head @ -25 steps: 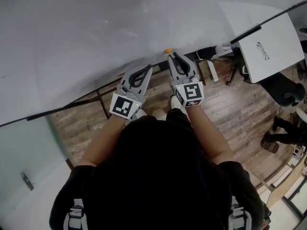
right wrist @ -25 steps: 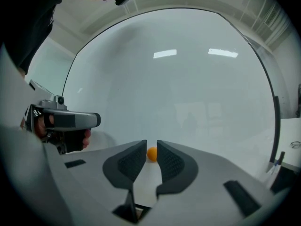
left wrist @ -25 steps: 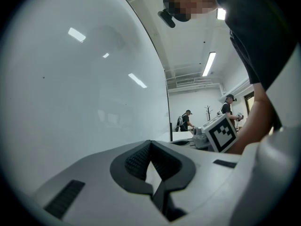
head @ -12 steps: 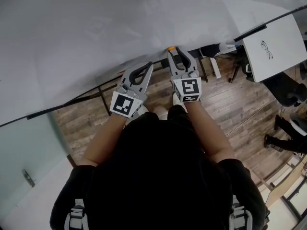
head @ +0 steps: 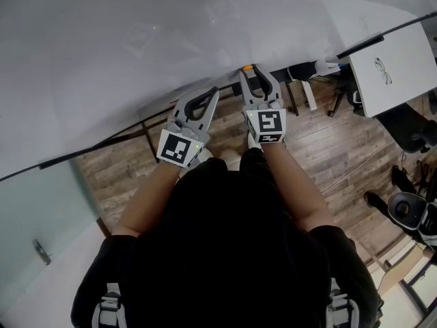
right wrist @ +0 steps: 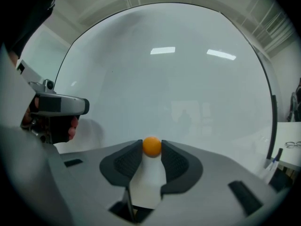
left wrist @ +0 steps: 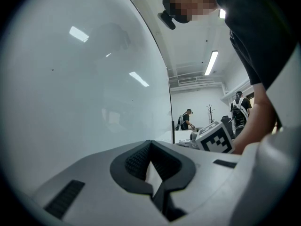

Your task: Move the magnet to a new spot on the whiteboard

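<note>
A small orange magnet [right wrist: 151,146] sticks to the whiteboard [right wrist: 178,79] near its lower edge. My right gripper [right wrist: 151,148] points at the board with the magnet between its fingertips. Its jaws are opening and the pads stand beside the magnet without squeezing it. From the head view the magnet [head: 246,67] shows at the tips of the right gripper [head: 251,70]. My left gripper [head: 214,91] hangs just left of it, shut and holding nothing, close to the whiteboard [head: 136,46]. In the left gripper view its tips [left wrist: 150,143] meet in front of the board [left wrist: 70,102].
A white desk [head: 399,80] with a pair of glasses [head: 374,70] stands at the right. A marker [head: 328,65] lies on the board's tray. The board's stand legs [head: 145,142] rise from the wooden floor below. Other people [left wrist: 186,120] work in the far background.
The right gripper's jaws have spread apart around the magnet, which stays on the board. The left gripper has held its place, still shut.
</note>
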A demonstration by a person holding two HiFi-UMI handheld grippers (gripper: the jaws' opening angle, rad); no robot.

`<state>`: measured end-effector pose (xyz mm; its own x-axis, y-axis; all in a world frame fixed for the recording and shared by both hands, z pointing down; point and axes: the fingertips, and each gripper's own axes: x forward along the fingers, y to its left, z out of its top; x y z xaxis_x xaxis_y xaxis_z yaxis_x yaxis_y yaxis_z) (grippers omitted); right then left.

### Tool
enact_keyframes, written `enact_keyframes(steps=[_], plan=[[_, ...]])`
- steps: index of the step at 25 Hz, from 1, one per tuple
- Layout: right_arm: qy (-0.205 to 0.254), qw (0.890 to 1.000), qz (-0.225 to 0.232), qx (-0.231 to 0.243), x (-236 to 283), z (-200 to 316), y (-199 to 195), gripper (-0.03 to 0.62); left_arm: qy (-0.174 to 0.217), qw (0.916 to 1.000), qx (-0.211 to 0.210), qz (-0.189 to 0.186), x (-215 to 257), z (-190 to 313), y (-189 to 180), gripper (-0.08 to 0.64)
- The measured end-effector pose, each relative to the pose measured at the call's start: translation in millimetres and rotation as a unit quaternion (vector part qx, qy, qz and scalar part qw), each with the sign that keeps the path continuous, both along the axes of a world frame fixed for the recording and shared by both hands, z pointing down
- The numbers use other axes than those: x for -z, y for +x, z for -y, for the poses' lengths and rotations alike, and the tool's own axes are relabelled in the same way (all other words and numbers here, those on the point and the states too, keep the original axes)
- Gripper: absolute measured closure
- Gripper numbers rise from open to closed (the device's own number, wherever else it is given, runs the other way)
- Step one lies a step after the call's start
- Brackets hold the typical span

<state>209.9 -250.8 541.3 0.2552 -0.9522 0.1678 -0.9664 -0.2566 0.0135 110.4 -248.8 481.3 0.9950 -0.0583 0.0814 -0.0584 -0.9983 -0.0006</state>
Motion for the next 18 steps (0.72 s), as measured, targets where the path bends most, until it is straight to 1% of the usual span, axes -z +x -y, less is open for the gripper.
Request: enact_keyframes(steps=[6, 9, 13, 18], plan=[[-0.001, 1.0, 0.001, -0.004, 0.1, -2.2, -1.0, 0.472, -0.002, 1.0, 0.007, -0.002, 2.2, 1.4, -7.1, 0.558], [-0.001, 1.0, -0.006, 0.005, 4.8, -3.0, -4.9, 0.474, 0.0, 0.9999, 0.011, 0.0, 0.1, 3.6, -13.0, 0.558], [-0.003, 1.0, -0.013, 0.02, 12.3, -7.5, -14.9, 0.474, 0.001, 0.9998, 0.019, -0.01, 4.5, 8.3, -20.4, 0.558], [0.001, 0.999, -0.008, 0.045, 27.7, -16.0, -31.7, 0.474, -0.001, 0.9996, 0.027, -0.009, 7.6, 11.9, -35.7, 0.558]])
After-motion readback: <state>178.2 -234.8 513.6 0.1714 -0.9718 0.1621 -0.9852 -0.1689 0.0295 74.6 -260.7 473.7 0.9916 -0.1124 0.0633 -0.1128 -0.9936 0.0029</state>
